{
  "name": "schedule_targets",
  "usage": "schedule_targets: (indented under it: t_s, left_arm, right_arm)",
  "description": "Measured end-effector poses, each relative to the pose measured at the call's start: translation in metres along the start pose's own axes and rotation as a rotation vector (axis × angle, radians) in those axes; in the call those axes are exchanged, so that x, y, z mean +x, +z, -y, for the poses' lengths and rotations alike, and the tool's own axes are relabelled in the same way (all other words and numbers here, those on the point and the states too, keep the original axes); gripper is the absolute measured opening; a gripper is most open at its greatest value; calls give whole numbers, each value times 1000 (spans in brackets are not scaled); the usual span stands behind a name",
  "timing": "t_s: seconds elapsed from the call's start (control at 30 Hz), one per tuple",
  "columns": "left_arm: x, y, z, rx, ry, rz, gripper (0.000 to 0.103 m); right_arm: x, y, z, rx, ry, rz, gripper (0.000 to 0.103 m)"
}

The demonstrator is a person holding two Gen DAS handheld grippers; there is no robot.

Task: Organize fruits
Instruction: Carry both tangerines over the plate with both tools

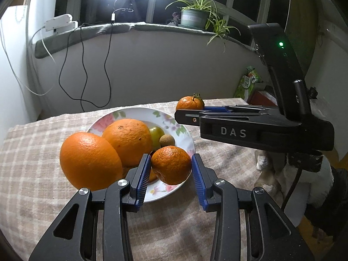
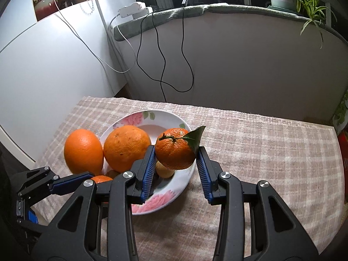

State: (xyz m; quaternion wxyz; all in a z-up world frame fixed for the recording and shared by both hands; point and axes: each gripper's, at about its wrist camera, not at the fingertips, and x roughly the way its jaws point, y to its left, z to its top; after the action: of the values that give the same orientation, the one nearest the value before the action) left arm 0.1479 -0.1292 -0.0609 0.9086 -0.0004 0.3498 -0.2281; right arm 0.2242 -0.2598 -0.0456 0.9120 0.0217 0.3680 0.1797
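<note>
Only right wrist shows leaf [image 2: 195, 138] on mandarin [image 2: 175, 151]; plate [image 2: 139, 117] contents perhaps unclear.

plate [image 1: 139, 111] on tablecloth [image 1: 43, 143] | oranges [image 1: 127, 141] in plate | potted plant [image 1: 194, 17] behind

At the top right of your view sits a green pot with a long-leaved plant [image 1: 194, 17] on the grey padded window ledge [image 1: 121, 28]. At the upper left, a white power strip [image 1: 59, 22] rests on that ledge. Thin black cords [image 1: 106, 65] hang down the pale wall. A beige checked cloth [image 2: 261, 139] fills the bottom.
</note>
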Motion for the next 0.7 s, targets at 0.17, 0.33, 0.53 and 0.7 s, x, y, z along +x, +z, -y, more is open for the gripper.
schedule_targets:
  t_s: [0.17,0.33,0.53,0.7]
  left_arm:
    - [4,0,-2,-3,1,-4,37]
    - [6,1,-3,-4,3,-6,37]
    - [9,2,-3,-4,5,-8,37]
    - [11,2,-4,-4,12,-12,37]
  right_arm:
    - [11,3,1,-4,4,-19,40]
    - [20,3,1,-9,10,-32,40]
    - [27,3,-1,-20,15,-43,40]
    - [28,3,-2,-30,22,-43,40]
